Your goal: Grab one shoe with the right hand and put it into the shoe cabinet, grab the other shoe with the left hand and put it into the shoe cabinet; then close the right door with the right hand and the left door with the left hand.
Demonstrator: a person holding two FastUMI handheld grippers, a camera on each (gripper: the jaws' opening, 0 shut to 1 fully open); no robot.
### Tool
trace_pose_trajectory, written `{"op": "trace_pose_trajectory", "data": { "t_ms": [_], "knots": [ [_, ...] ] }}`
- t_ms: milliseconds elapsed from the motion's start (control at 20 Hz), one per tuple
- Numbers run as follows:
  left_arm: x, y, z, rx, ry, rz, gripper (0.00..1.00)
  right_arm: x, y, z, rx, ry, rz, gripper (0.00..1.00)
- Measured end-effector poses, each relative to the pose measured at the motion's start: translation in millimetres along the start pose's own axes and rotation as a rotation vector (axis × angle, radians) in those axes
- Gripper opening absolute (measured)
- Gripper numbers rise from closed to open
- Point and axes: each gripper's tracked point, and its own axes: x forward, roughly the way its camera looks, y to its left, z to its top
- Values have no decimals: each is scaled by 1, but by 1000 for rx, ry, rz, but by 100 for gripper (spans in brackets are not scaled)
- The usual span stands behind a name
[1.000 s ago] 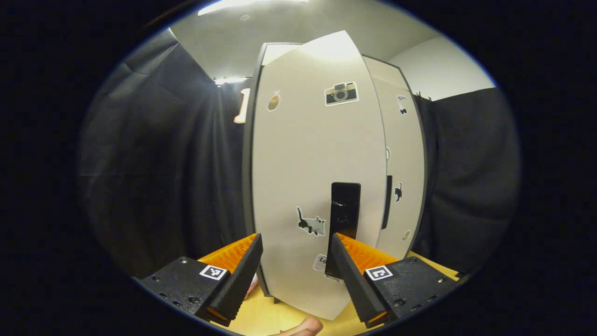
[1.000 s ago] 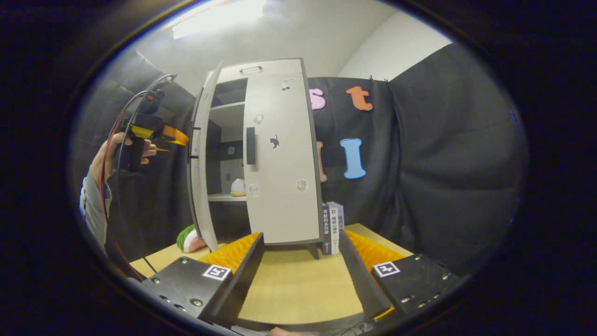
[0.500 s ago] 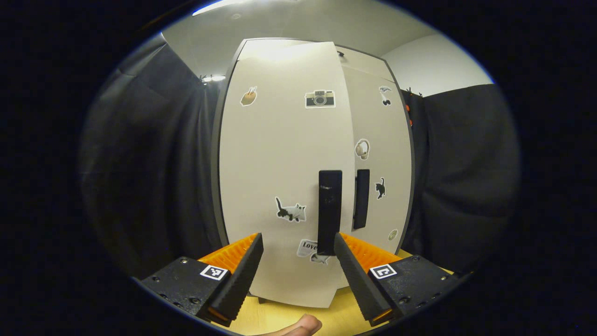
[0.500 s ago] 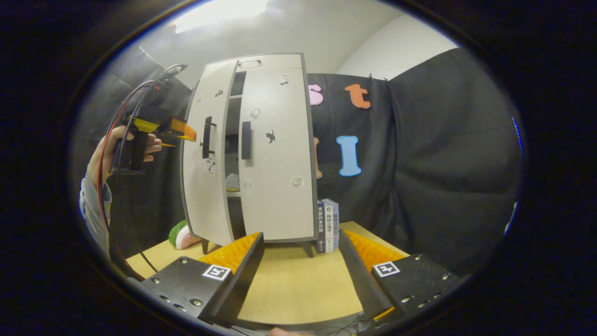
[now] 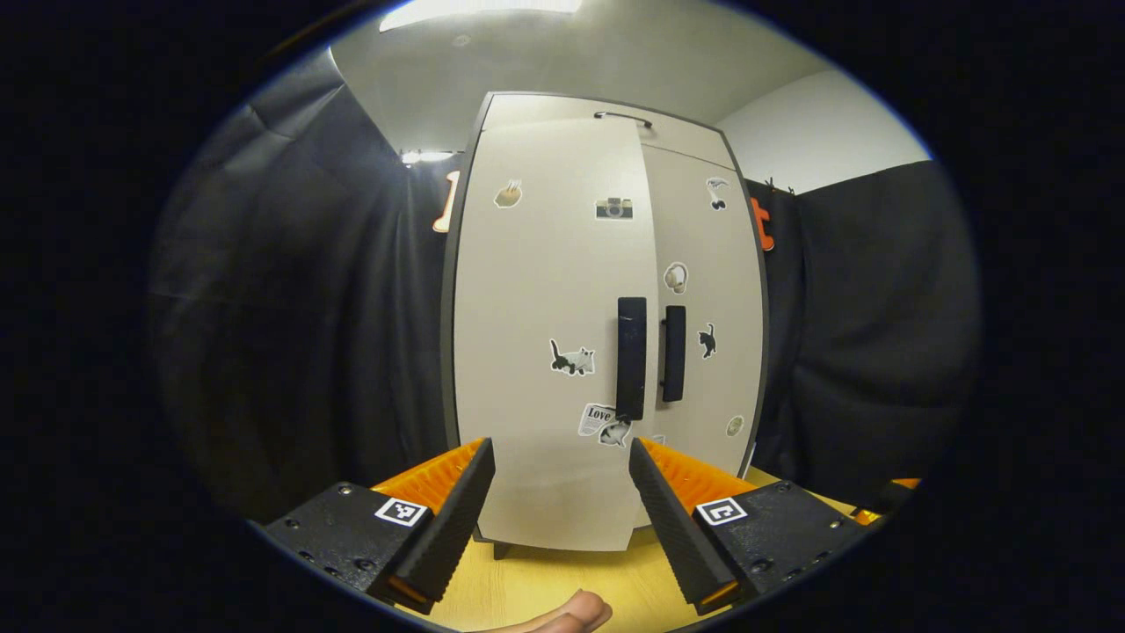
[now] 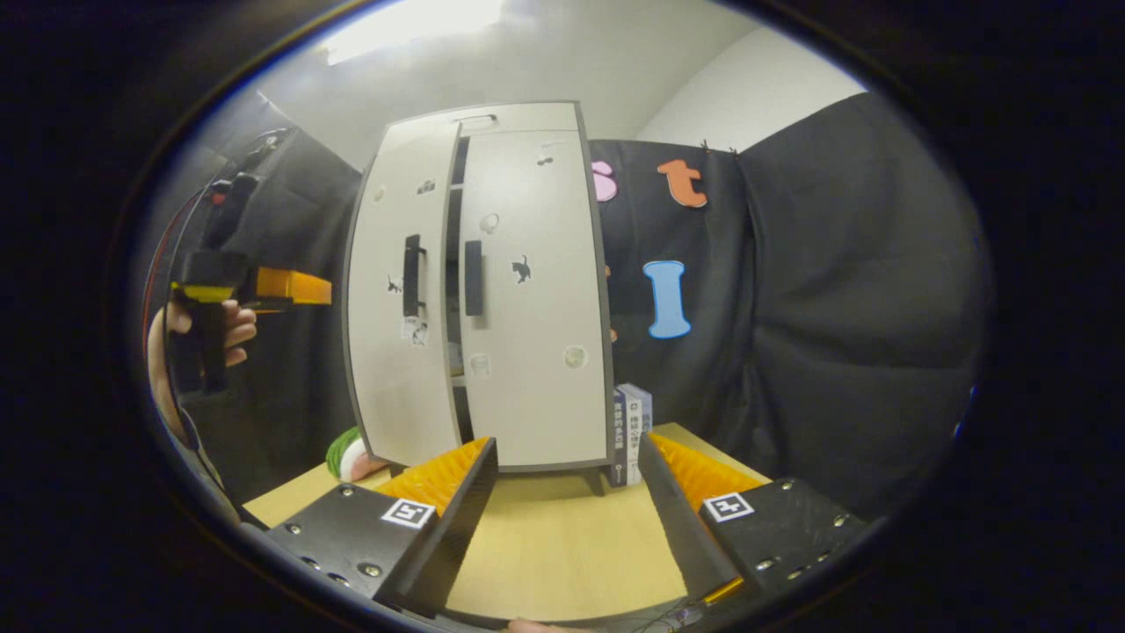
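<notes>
Closing stage: the last step of the task is in hand, with the left door (image 6: 400, 290) of the shoe cabinet (image 5: 606, 132) nearly home but, in the right gripper view, standing slightly proud of the right door (image 6: 532, 299) with a dark gap between them.
Left gripper (image 5: 561, 492): jaws wide apart, holding nothing; it hangs clear of the cabinet front, the left door's handle (image 5: 631, 356) at about 12 o'clock from its right finger. In the right gripper view it sits at 9 o'clock, held by a hand (image 6: 230, 327), apart from the door.
Right gripper (image 6: 567, 492): jaws wide apart, empty, low over the table (image 6: 562, 545), well back from the cabinet.
Right door: judged shut, flush with the frame.
Shoes: presumably inside; a pale bit shows through the gap at mid height, too small to name.
Next move: likely a short push with the left gripper on the door face near the handle, until both doors line up.
Hard to make out: from the left gripper view the doors look level, so the gap's true width is unclear. Books (image 6: 631, 431) stand just beside the cabinet at its 5 o'clock corner; a green and pink thing (image 6: 347, 455) at its 7 o'clock corner is partly hidden.
</notes>
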Motion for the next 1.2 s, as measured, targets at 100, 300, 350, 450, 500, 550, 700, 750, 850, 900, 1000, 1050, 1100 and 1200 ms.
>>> {"op": "trace_pose_trajectory", "data": {
  "t_ms": [100, 300, 350, 450, 500, 550, 700, 750, 850, 900, 1000, 1050, 1100, 1200],
  "knots": [
    [-19, -4, -10, 13, -8, 7, 95, -1, 9, 11, -6, -7, 11, 95],
    [-53, -21, -31, 5, -6, -4, 95, 1, 27, 35, -16, -32, 20, 95],
    [-60, -26, -37, 1, 2, -14, 95, 0, 33, 39, -19, -35, 23, 95],
    [-70, -29, -51, -18, 20, -15, 95, -1, 44, 45, -34, -43, 36, 95],
    [-74, -29, -60, -26, 35, -5, 96, -3, 49, 48, -45, -55, 44, 95],
    [-76, -31, -68, -31, 50, -3, 95, -6, 51, 48, -53, -65, 44, 95],
    [-79, -32, -80, -14, 66, -7, 95, -11, 53, 33, -83, -54, 22, 95],
    [-79, -32, -77, -6, 57, -9, 95, -13, 54, 30, -95, -52, 19, 95],
    [-82, -32, -73, -15, 47, -10, 95, -16, 58, 31, -110, -59, 22, 95],
    [-86, -29, -69, -24, 32, -6, 95, -17, 60, 33, -110, -66, 28, 95],
    [-91, -20, -61, -21, 8, 21, 95, -19, 63, 37, -94, -84, 33, 95],
    [-94, -14, -58, -19, -4, 40, 94, -19, 64, 38, -89, -89, 35, 95],
    [-96, -9, -56, -15, -12, 55, 95, -19, 65, 38, -88, -92, 40, 95],
    [-98, -3, -55, -3, -17, 73, 95, -19, 70, 38, -90, -95, 50, 95]
  ]
}}
